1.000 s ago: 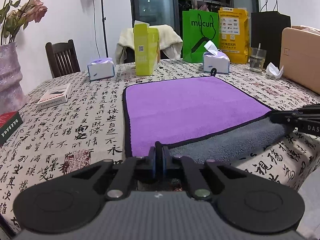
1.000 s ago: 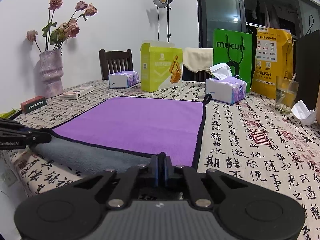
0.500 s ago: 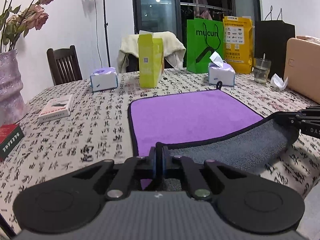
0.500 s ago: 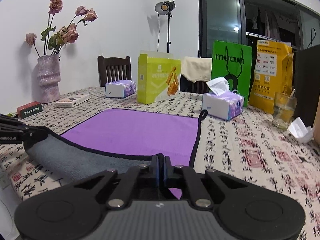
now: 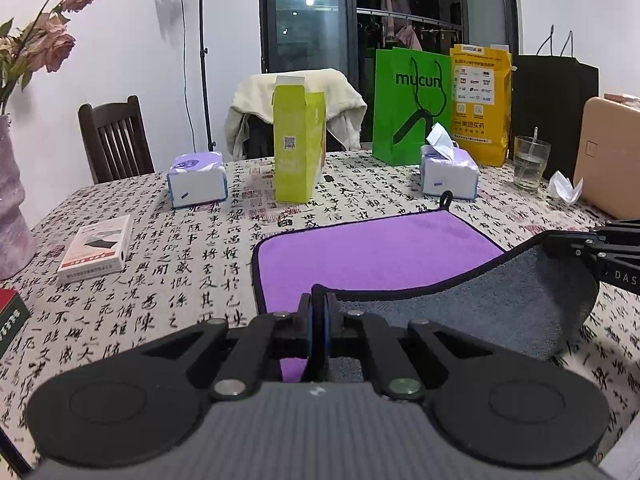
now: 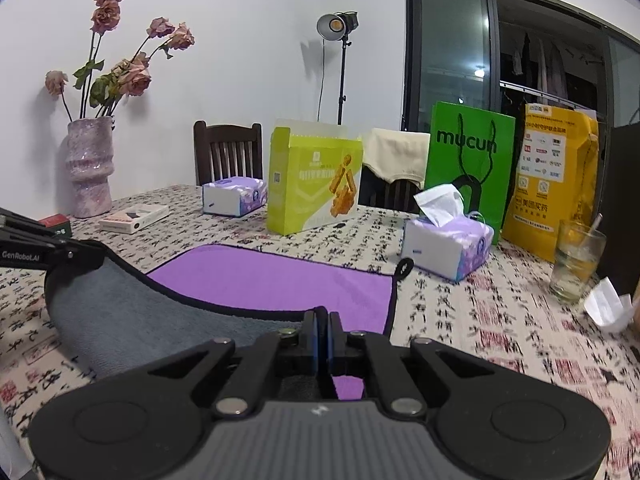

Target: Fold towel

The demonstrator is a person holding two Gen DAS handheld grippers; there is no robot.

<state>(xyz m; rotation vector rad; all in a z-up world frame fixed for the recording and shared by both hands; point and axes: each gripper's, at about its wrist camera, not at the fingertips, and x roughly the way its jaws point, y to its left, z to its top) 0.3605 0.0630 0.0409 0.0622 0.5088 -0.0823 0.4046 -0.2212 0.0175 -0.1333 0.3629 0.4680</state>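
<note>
Both grippers have lifted the near hem higher than a second ago, grey underside now arching over the purple face. Left gripper [image 5: 318, 312] and right gripper [image 6: 321, 326] are each clamped tight on a near corner of the towel [image 5: 384, 248]. Judgement: carry both corners level toward the far edge by its loop [image 5: 446, 199], landing hem on hem.

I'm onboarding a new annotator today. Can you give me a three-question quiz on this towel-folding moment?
1. True or false: both hand-held grippers are shut on the towel.
2. Which colour is the towel's lifted underside: A) grey B) green C) yellow?
3. Fill in: the towel's hanging loop lies nearest the tissue pack with a tissue ____ out of it.

Key: 1 true, the left hand-held gripper and right hand-held gripper each pinch a near corner; 2 A; 3 sticking.
</note>
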